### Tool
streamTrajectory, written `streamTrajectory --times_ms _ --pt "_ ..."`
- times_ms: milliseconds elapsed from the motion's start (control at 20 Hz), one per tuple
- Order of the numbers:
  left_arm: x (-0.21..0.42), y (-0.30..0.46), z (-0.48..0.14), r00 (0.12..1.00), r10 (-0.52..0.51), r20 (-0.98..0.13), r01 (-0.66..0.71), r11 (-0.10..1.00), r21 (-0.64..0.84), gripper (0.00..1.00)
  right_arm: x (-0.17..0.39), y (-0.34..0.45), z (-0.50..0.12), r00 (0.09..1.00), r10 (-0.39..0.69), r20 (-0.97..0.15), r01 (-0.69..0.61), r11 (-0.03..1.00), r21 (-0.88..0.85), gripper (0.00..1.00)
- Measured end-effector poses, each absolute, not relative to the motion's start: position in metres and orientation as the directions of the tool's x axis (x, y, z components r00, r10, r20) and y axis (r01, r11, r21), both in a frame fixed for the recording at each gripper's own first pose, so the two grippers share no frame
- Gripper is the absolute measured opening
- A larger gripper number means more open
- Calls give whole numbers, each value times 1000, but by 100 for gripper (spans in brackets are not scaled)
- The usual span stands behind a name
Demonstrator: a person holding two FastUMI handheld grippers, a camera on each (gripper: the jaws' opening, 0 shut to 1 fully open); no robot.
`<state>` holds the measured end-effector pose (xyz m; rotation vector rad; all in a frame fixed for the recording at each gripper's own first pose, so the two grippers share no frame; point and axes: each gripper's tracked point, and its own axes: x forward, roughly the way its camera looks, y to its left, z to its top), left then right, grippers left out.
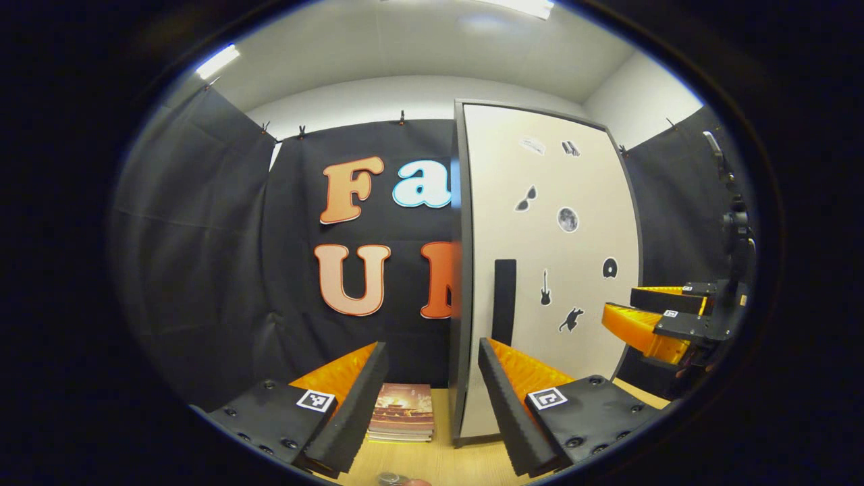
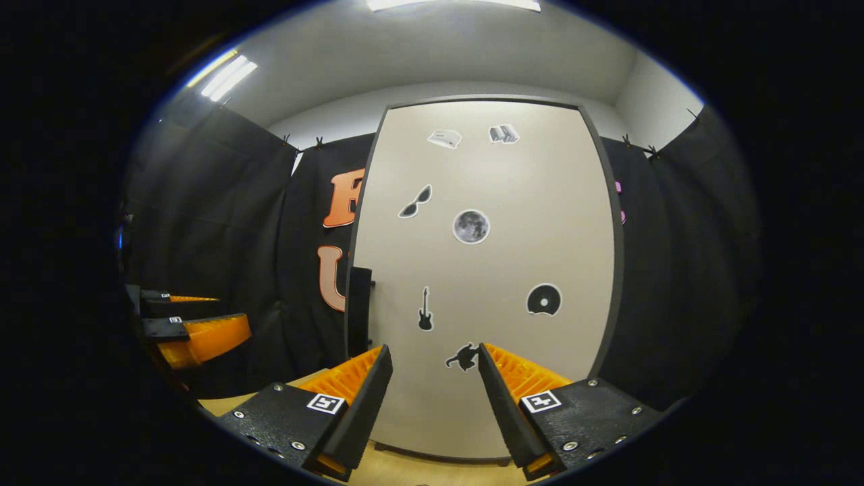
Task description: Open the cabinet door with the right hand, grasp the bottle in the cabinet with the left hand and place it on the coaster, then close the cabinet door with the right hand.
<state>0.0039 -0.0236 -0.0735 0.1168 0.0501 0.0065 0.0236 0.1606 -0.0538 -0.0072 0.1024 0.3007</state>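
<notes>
A tall cabinet with a white door (image 1: 547,270) covered in small stickers stands on the wooden table, and its door is shut, hiding the inside. A black vertical handle (image 1: 503,300) sits at the door's left edge. My left gripper (image 1: 432,347) is open, level with the cabinet's left side and a short way in front of it. In the right gripper view the door (image 2: 486,270) faces me squarely, with the handle (image 2: 360,310) at its left. My right gripper (image 2: 432,351) is open, close to the lower door and to the right of the handle. Nothing is between either pair of fingers.
A book (image 1: 401,412) lies on the table (image 1: 439,459) left of the cabinet, beside the black cloth wall. A small round thing (image 1: 395,479) is cut off at the bottom edge. The other gripper (image 1: 617,304) hovers at the right, and the left gripper (image 2: 233,312) at the far left.
</notes>
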Motion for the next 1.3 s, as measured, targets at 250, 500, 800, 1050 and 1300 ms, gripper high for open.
streamTrajectory --times_ms 250,500,800,1050,1300 --pt "2 -47 -74 999 -1 -44 5 996 87 89 -2 111 -40 965 248 -79 -250 968 -15 80" --pt "-4 -65 -57 1000 -8 -6 9 997 75 90 -21 81 -27 972 228 -55 -229 973 -25 85" --pt "-15 -86 -44 999 6 35 -9 997 82 89 -38 51 -18 974 224 -34 -224 974 -15 87" --pt "-26 -104 -33 998 17 55 -22 996 92 89 -53 41 -9 962 271 4 -271 962 -8 88" --pt "-44 -131 -24 997 6 83 -17 992 128 89 -62 23 -5 959 282 14 -282 959 -7 88"
